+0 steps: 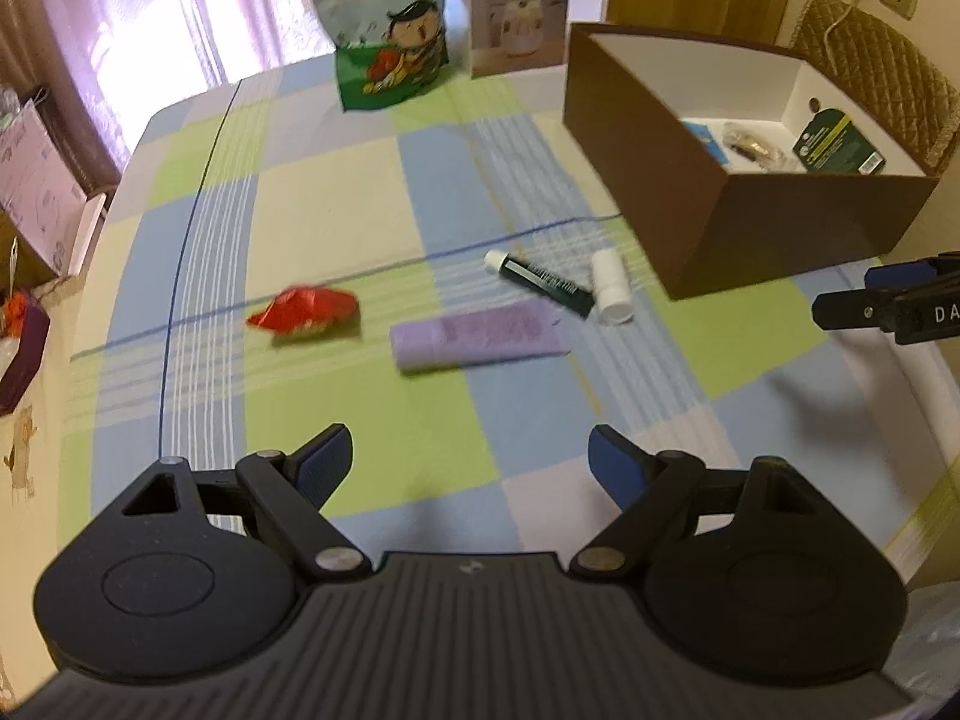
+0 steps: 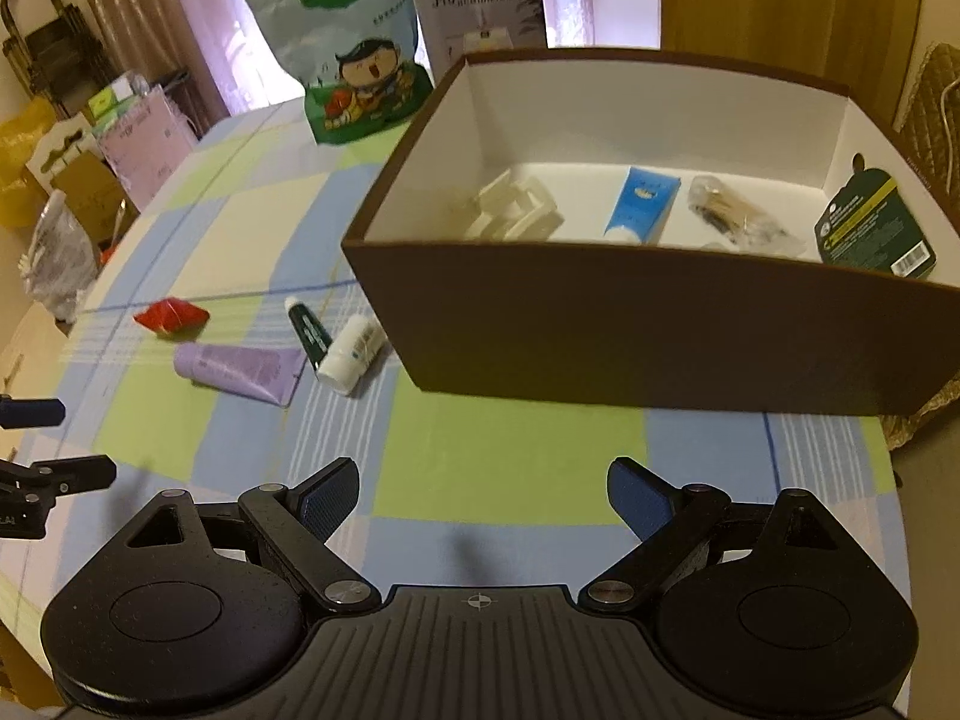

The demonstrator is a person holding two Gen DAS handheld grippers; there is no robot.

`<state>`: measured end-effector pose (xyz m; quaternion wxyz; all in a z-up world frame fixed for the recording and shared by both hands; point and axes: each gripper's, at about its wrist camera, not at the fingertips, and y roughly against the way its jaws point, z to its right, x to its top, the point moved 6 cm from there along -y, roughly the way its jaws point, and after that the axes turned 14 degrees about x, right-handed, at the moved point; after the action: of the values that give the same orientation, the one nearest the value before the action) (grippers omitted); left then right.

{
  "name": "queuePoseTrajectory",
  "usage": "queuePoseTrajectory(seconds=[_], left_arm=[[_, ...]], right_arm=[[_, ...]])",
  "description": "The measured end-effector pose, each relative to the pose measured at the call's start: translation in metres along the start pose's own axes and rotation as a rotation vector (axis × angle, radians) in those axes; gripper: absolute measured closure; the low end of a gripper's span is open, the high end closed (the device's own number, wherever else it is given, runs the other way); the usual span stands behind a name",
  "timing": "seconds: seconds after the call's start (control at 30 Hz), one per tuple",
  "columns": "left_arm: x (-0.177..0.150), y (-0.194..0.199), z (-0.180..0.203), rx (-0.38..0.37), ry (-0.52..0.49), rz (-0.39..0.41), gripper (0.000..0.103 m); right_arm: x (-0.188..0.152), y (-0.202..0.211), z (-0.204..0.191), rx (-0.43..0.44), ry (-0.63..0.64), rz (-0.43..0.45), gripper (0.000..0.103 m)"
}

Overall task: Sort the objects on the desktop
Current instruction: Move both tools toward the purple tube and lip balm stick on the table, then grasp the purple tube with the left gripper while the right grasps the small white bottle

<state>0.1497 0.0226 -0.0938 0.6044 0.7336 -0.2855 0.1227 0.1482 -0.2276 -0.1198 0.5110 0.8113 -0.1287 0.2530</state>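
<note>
Open rectangular cardboard box (image 2: pixel 630 324), brown outside, white inside, standing upright on the checked cloth. Contents on its floor: white plastic clip-like piece (image 2: pixel 516 210) at the left; blue and white tube (image 2: pixel 639 204) lying flat beside it; clear crinkled packet with dark contents (image 2: pixel 732 216) next along; dark green printed card pack (image 2: pixel 870 228) leaning against the right wall.

Loose on the cloth, left of the box:
- crumpled red wrapper (image 1: pixel 306 312), farthest from the box;
- lilac soft tube (image 1: pixel 480 336), lying on its side;
- slim dark green tube with white cap (image 1: pixel 540 282), lying flat;
- small white bottle (image 1: pixel 611 287), on its side, just beside the green tube, nearest the box.
</note>
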Motion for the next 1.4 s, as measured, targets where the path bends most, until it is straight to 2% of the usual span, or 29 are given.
queuePoseTrajectory(seconds=[0.23, 0.33, 0.53, 0.77, 0.87, 1.0, 1.1, 1.17, 1.2, 1.27, 1.4], left_arm=[[-0.007, -0.016, -0.001, -0.019, -0.056, 0.037, 0.021], [-0.003, -0.024, 0.0, -0.049, -0.118, 0.061, 0.027], [0.016, -0.044, 0.0, -0.091, -0.273, 0.116, 0.035], [0.038, -0.071, 0.02, -0.165, -0.51, 0.177, 0.035], [0.041, -0.082, 0.03, -0.198, -0.609, 0.18, 0.035], [0.043, -0.099, 0.035, -0.233, -0.682, 0.149, 0.036], [0.046, -0.109, 0.036, -0.26, -0.702, 0.11, 0.044], [0.047, -0.115, 0.035, -0.283, -0.694, 0.076, 0.063], [0.047, -0.117, 0.034, -0.287, -0.684, 0.066, 0.065], [0.045, -0.117, 0.032, -0.303, -0.667, 0.052, 0.075], [0.031, -0.11, 0.023, -0.307, -0.625, 0.035, 0.077]], right_arm=[[-0.004, -0.008, 0.012, -0.011, -0.043, -0.017, 0.008], [-0.003, -0.009, 0.019, -0.022, -0.064, -0.019, 0.008], [-0.006, -0.011, 0.029, -0.035, -0.11, -0.026, 0.008], [-0.011, -0.014, 0.032, -0.048, -0.145, -0.037, 0.008], [-0.012, -0.013, 0.031, -0.053, -0.147, -0.039, 0.008], [-0.015, -0.012, 0.03, -0.061, -0.155, -0.037, 0.008], [-0.016, -0.01, 0.029, -0.063, -0.163, -0.034, 0.008], [-0.016, -0.009, 0.026, -0.058, -0.163, -0.03, 0.008], [-0.016, -0.009, 0.025, -0.054, -0.161, -0.025, 0.008], [-0.015, -0.009, 0.019, -0.033, -0.155, -0.013, 0.008], [-0.009, -0.015, 0.001, 0.049, -0.141, 0.021, 0.008]])
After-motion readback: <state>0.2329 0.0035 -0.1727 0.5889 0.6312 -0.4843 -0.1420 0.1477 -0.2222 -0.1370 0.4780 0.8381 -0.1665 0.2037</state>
